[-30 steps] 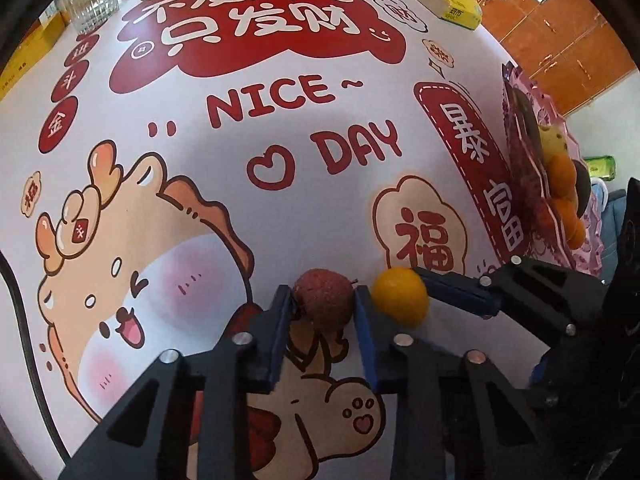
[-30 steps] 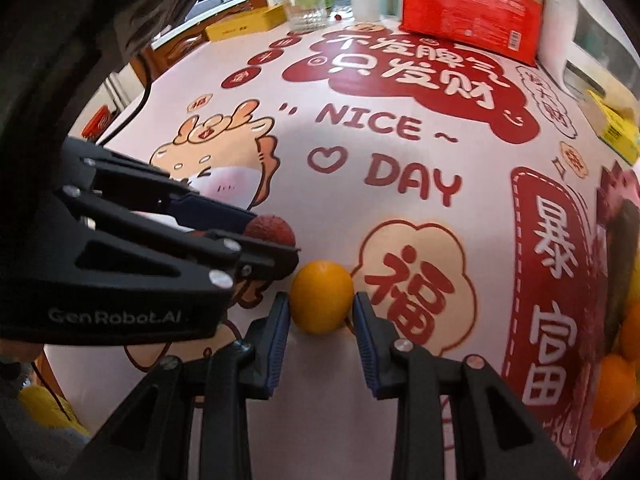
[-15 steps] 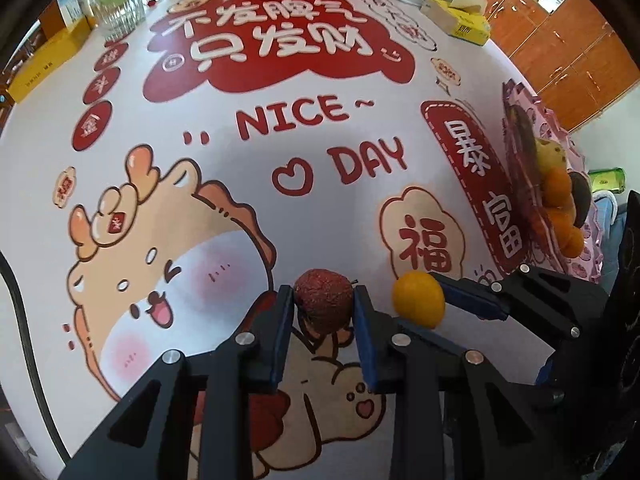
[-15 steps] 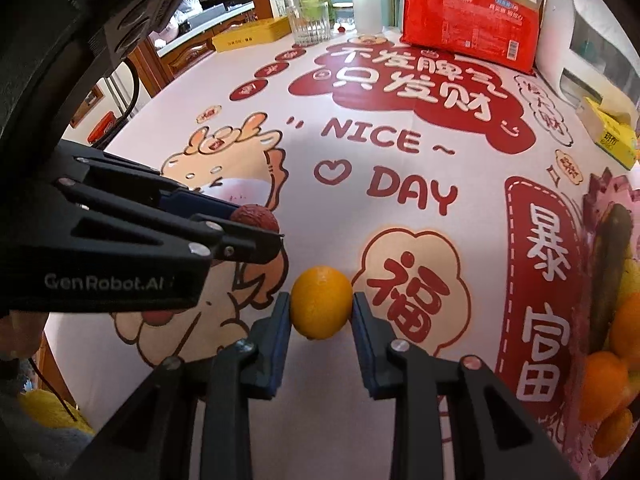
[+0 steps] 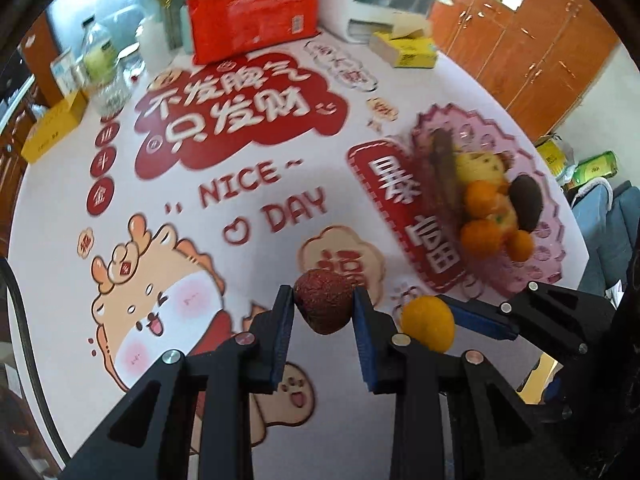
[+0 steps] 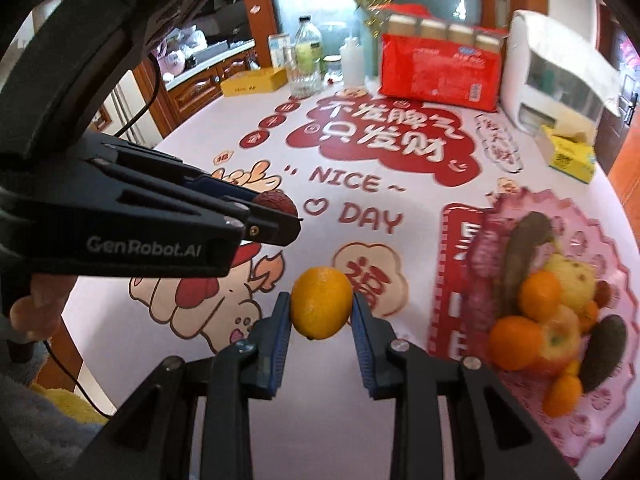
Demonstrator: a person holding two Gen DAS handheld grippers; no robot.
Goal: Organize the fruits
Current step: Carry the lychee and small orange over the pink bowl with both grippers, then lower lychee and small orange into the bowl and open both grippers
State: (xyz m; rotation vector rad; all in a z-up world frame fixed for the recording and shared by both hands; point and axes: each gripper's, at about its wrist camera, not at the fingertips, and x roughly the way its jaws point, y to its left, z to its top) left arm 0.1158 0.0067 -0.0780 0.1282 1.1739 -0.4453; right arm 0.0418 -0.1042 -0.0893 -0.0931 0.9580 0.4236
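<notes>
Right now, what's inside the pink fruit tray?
The pink fruit tray holds several oranges, an apple, a yellow fruit and two long dark pieces. Whatever lies beneath that pile is covered.

- Pink plate [image 5: 548, 216]: motion-blurred in the left wrist view; the fruit pile [image 5: 492, 208] smears together, kinds uncertain.
- Same plate, right wrist view [image 6: 600, 240]: lower right rim cut off by the fisheye border; near rim blurred.
- Orange fruit [image 5: 428, 322]: lower part hidden behind the left tool's finger.
- Red fruit [image 6: 277, 203]: mostly hidden behind the left tool [image 6: 276, 220].
- Counter [image 5: 60, 280]: near edge hidden under both tools.
- Label text on the red package [image 6: 440, 76]: too small to read.
</notes>
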